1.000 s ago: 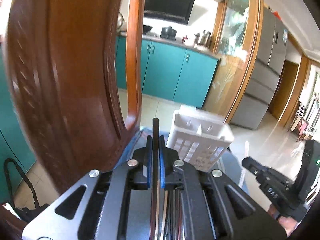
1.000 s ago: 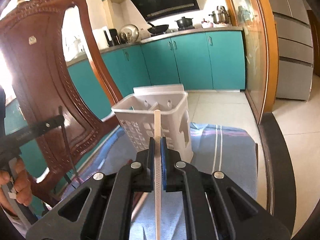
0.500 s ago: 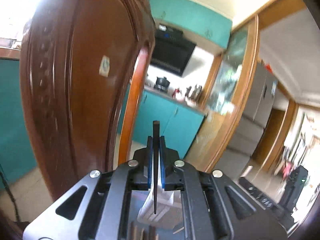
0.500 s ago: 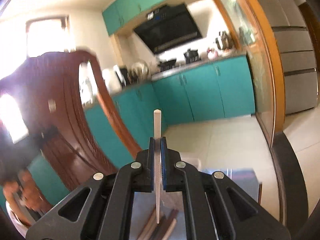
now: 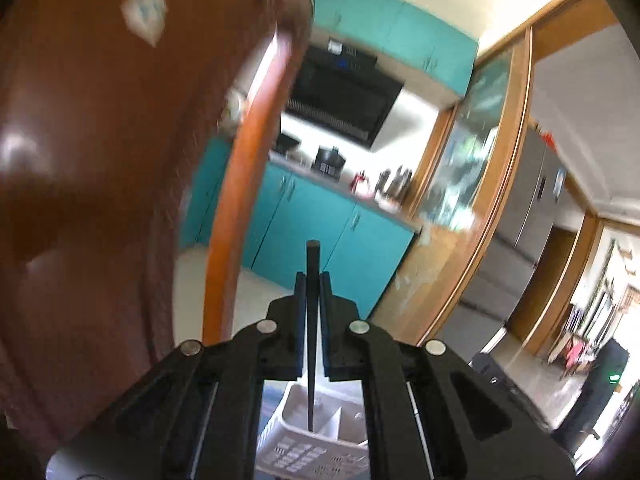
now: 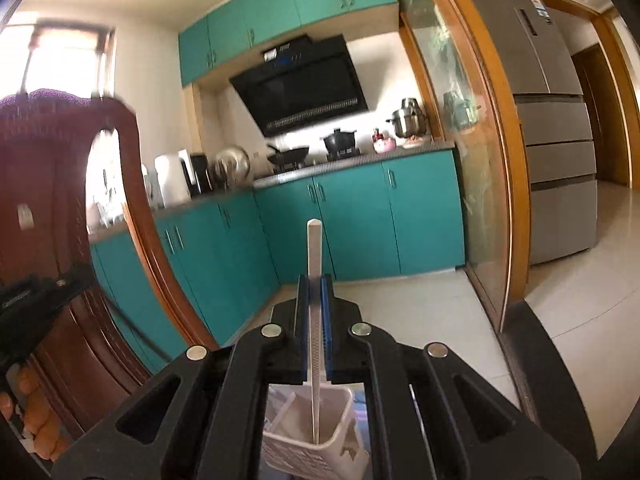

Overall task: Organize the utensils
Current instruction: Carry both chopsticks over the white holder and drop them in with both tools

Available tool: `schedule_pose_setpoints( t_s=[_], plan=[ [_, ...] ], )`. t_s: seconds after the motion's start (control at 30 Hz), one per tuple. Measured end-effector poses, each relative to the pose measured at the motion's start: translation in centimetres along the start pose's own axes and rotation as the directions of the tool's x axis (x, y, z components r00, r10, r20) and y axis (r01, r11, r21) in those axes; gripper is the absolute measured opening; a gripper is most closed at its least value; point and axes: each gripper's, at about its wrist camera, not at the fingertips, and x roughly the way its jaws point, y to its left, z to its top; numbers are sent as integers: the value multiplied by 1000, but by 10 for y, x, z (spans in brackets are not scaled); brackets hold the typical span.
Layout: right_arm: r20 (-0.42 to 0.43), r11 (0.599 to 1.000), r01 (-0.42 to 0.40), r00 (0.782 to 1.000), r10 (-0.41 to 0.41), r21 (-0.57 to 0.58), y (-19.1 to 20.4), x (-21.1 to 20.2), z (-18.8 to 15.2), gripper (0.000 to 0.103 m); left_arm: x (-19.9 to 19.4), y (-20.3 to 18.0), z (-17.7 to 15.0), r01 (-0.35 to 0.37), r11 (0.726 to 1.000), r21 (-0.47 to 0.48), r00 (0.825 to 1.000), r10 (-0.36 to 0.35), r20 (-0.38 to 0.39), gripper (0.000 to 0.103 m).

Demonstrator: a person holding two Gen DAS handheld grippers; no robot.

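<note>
Left gripper (image 5: 312, 292) clamped on upright black chopstick (image 5: 312, 344), right gripper (image 6: 314, 296) clamped on upright white chopstick (image 6: 314, 320), both tips above white utensil basket (image 6: 332, 440)

Black chopstick (image 5: 311, 320), white chopstick (image 6: 314, 320), white basket (image 6: 308, 454) — teal cabinets (image 6: 360, 216)

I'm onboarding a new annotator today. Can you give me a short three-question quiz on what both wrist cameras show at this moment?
1. True or false: the left gripper is shut on a black chopstick.
2. What colour is the chopstick in the right gripper?
3. What lies below both chopstick tips? A) white utensil basket B) frying pan C) drawer

Key: 1 true; 2 white; 3 A
</note>
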Motion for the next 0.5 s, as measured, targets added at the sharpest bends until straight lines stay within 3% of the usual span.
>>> schedule_pose_setpoints(
  t_s=[0.13, 0.33, 0.4, 0.47, 0.5],
  plan=[
    [-11, 1000, 6, 1000, -6, -22, -3, -1, -14, 6, 26, -3, -20, -42, 998, 44, 997, 45, -68, 7],
    [-15, 999, -2, 1000, 2, -43, -9, -12, -23, 7, 32, -1, -34, -48, 997, 66, 992, 56, -116, 7],
    [6, 999, 4, 1000, -4, -44, -13, -22, -25, 17, 32, 0, -41, -49, 996, 71, 991, 58, -123, 7],
    [20, 1000, -12, 1000, 13, -23, -19, -33, -30, 41, 28, 3, -46, -49, 997, 63, 991, 57, -125, 7],
    [24, 1000, -23, 999, 23, -5, -24, -39, -34, 43, 24, 5, -49, -49, 997, 58, 991, 56, -122, 7]
  ],
)
